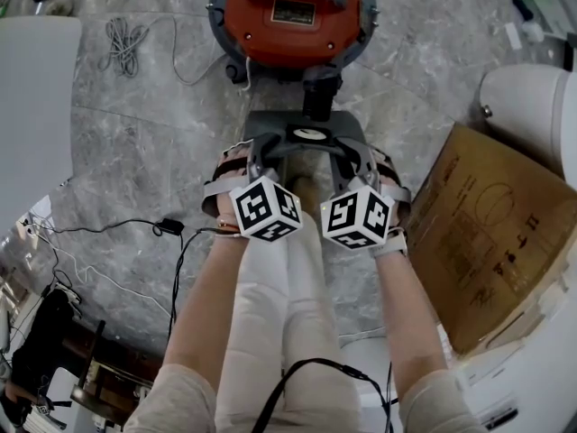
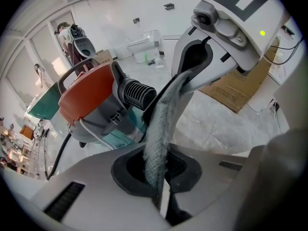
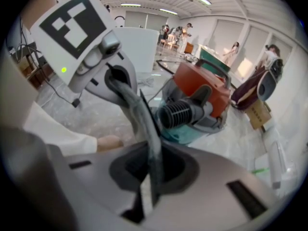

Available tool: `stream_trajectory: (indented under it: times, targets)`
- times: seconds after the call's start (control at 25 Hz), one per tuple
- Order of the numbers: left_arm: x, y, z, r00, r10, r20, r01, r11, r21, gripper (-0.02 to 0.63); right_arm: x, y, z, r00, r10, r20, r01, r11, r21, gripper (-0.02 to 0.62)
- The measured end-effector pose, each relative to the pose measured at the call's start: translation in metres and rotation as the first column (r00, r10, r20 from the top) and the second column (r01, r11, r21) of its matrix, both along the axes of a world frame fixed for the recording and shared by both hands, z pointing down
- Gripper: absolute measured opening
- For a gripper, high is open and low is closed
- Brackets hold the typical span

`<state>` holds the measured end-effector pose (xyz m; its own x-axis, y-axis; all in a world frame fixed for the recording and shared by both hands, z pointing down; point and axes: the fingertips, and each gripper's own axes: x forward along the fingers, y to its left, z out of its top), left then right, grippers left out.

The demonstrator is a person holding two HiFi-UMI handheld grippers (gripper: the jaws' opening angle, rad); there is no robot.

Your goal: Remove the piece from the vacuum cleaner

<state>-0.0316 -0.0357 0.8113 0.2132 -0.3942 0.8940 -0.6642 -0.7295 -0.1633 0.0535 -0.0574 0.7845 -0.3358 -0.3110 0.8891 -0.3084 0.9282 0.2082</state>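
The vacuum cleaner [image 1: 293, 12] is an orange drum with a black ribbed inlet [image 1: 322, 93] facing me. Just in front of the inlet a flat grey piece [image 1: 302, 138] hangs between both grippers. My left gripper [image 1: 257, 161] is shut on its left edge and my right gripper [image 1: 356, 161] on its right edge. In the left gripper view the piece is a grey felt-like strip [image 2: 161, 129] running from my left gripper [image 2: 159, 196] up to the right gripper [image 2: 231, 32], with the inlet [image 2: 137, 94] uncovered behind. The right gripper view mirrors this, with the strip [image 3: 144, 124] pinched in the right gripper [image 3: 149, 191].
A flattened cardboard box [image 1: 491, 233] lies at the right, beside a white appliance [image 1: 532, 106]. A coiled cable [image 1: 126, 43] and black leads [image 1: 171, 228] lie on the stone floor at the left. My legs [image 1: 288, 278] are under the grippers. People stand far off [image 3: 233, 49].
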Motion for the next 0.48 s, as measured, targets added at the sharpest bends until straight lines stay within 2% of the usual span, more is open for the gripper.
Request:
stream_trajectory:
  times: [0.48]
  targets:
    - [0.004,0.002,-0.034,1.000,-0.012,-0.005,0.012,1.000,0.019,0.035,0.005,0.004,-0.031,0.998,0.018,0.054,-0.017,1.000,-0.009,0.029]
